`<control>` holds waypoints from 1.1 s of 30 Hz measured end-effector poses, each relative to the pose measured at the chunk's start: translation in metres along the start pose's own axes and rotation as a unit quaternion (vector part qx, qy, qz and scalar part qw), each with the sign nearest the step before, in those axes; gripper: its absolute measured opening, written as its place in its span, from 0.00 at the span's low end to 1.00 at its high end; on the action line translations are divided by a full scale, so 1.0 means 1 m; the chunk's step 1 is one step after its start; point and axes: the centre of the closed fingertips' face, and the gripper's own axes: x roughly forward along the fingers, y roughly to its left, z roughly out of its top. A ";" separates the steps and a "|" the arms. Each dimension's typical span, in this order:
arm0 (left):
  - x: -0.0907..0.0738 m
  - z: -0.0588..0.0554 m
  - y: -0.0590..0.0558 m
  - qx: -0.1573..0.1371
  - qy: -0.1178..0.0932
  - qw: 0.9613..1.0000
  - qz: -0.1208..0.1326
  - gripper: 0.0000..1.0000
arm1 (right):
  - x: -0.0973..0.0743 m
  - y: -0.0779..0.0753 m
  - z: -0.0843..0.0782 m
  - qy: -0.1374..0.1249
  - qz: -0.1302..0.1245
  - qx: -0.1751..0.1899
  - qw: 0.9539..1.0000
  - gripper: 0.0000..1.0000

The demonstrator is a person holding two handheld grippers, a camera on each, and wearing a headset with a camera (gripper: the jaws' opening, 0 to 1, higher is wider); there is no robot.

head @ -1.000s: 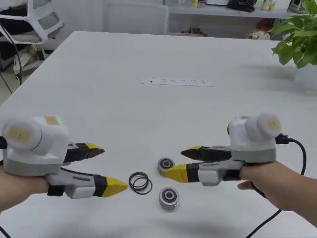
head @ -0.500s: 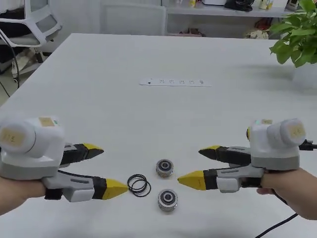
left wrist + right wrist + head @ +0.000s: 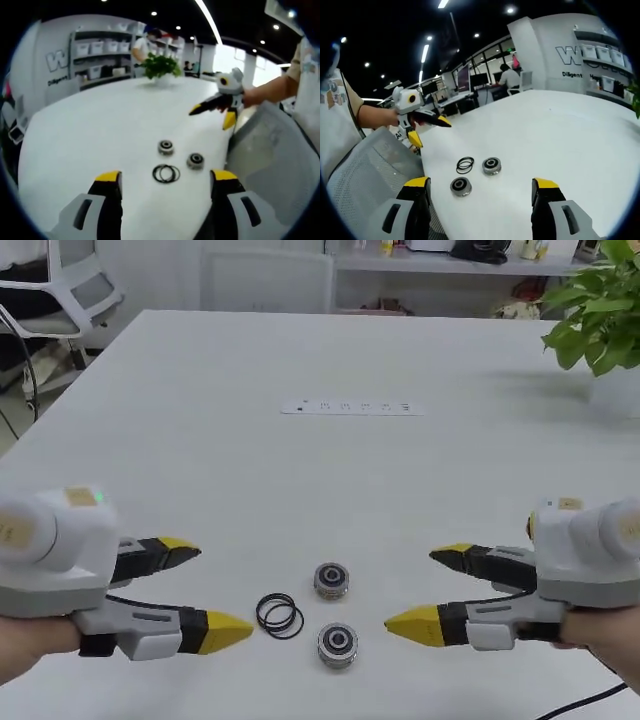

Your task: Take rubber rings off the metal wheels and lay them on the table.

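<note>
Two small metal wheels lie on the white table: the far wheel (image 3: 331,580) (image 3: 166,147) (image 3: 491,165) and the near wheel (image 3: 338,643) (image 3: 195,160) (image 3: 460,186). Black rubber rings (image 3: 279,614) (image 3: 166,173) (image 3: 465,164) lie overlapped just left of the wheels. My left gripper (image 3: 213,592) (image 3: 165,184) hovers open to the left of the rings, holding nothing. My right gripper (image 3: 428,591) (image 3: 482,189) hovers open to the right of the wheels, also with nothing in it. Each gripper appears in the other's view, the right gripper (image 3: 215,112) and the left gripper (image 3: 427,130).
A white power strip (image 3: 352,407) lies flat at the table's middle. A green plant (image 3: 595,315) (image 3: 159,67) stands at the far right corner. An office chair (image 3: 70,285) sits beyond the far left edge. A mesh chair back (image 3: 370,170) is close to the near edge.
Both grippers have drawn back and apart: the right one moved away to the right of the far wheel, the left slightly left and lower. Wheels and rings stayed put.
</note>
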 end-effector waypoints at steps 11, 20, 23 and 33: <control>-0.007 -0.004 -0.002 -0.010 -0.001 1.000 0.005 0.73 | -0.010 0.001 -0.013 0.008 -0.012 -0.006 1.000 0.83; -0.008 -0.005 -0.001 -0.016 -0.002 1.000 0.009 0.72 | -0.014 -0.002 -0.017 0.005 -0.020 0.004 1.000 0.83; -0.008 -0.003 -0.001 -0.016 -0.003 1.000 0.010 0.72 | -0.014 -0.002 -0.018 0.006 -0.020 0.004 1.000 0.83; -0.008 -0.002 0.004 -0.032 -0.009 0.999 0.014 0.66 | -0.013 -0.004 -0.021 0.007 -0.020 0.007 1.000 0.83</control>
